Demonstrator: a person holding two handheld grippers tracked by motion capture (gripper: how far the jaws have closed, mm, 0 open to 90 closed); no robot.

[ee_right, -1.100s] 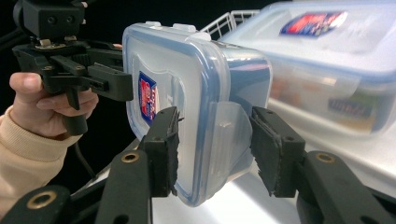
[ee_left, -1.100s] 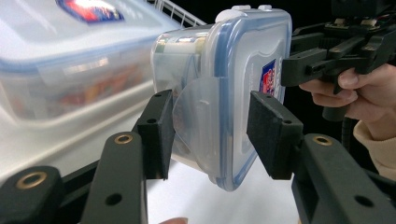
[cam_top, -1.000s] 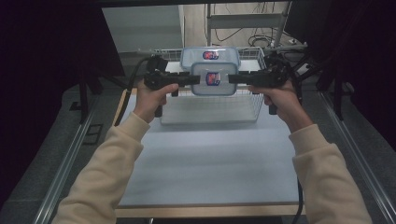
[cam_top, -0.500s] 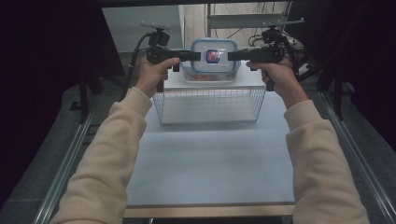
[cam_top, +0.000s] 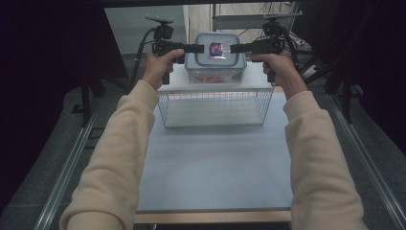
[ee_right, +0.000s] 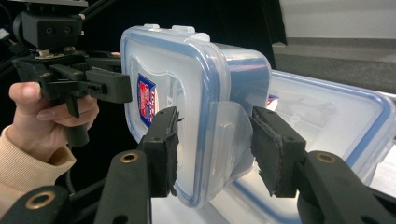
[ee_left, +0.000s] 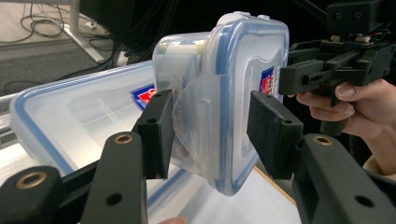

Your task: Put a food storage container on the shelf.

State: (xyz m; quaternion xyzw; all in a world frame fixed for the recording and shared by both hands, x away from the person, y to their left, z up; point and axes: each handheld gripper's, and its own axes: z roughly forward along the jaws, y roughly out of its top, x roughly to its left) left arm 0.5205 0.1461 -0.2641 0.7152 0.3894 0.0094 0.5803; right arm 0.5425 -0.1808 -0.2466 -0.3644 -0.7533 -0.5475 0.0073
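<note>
Table [cam_top: 215, 163] lay nearest, and on its far part stood a wire basket [cam_top: 215, 108]. Beyond the basket, a clear lidded container [cam_top: 215, 60] with a blue-edged lid hung in the air, held from both sides. The left hand-held gripper [cam_top: 198, 48] had its jaws about half open, clamped over the container's left side latch; the right hand-held gripper [cam_top: 235, 48] gripped the opposite latch likewise. Behind the basket, under the held container, lay a larger lidded box [ee_left: 84, 121].
</note>
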